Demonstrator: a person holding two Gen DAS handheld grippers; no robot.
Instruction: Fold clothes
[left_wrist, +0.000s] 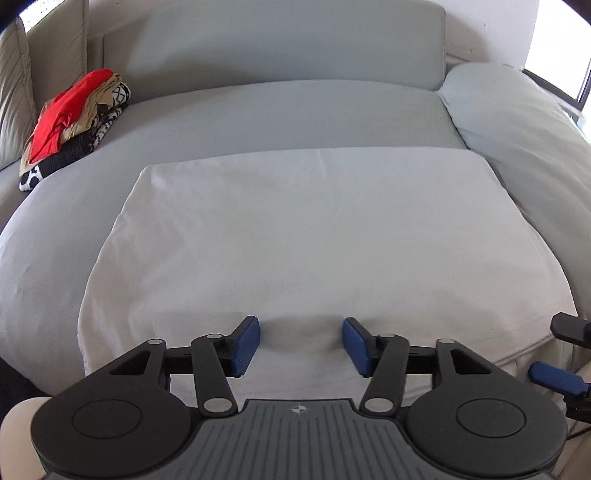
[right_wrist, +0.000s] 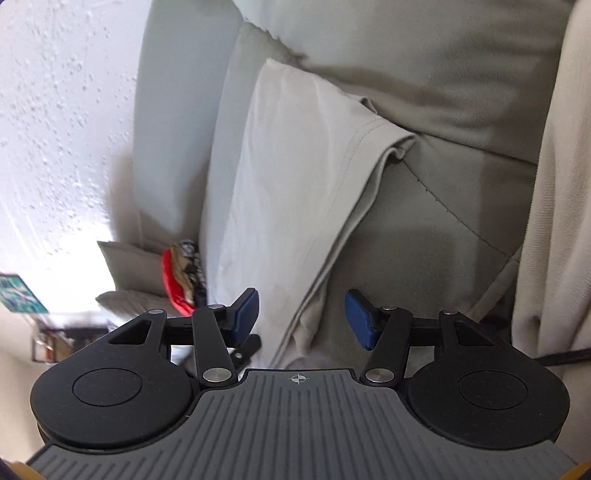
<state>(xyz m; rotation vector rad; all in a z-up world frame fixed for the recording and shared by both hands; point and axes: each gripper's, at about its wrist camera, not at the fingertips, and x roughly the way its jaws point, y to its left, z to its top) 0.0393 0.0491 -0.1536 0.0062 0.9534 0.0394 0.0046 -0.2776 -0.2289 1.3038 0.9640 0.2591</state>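
Blue-padded fingers (left_wrist: 245, 345) of the left gripper (left_wrist: 301, 343) stand apart, empty, over the near edge of a white cloth (left_wrist: 295, 236). That cloth lies flat, folded to a rectangle, on a grey sofa (left_wrist: 258, 110). Right gripper (right_wrist: 301, 317), tilted sideways, also has its jaws spread with nothing between, near the cloth's (right_wrist: 295, 166) folded corner. At the sofa's far left sits a pile of clothes (left_wrist: 70, 122), red on top.

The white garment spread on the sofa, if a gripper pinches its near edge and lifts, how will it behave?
The white garment probably drapes limply; it lies flat with soft creases. It looks thin, so likely light. The open left gripper may gather only one layer.
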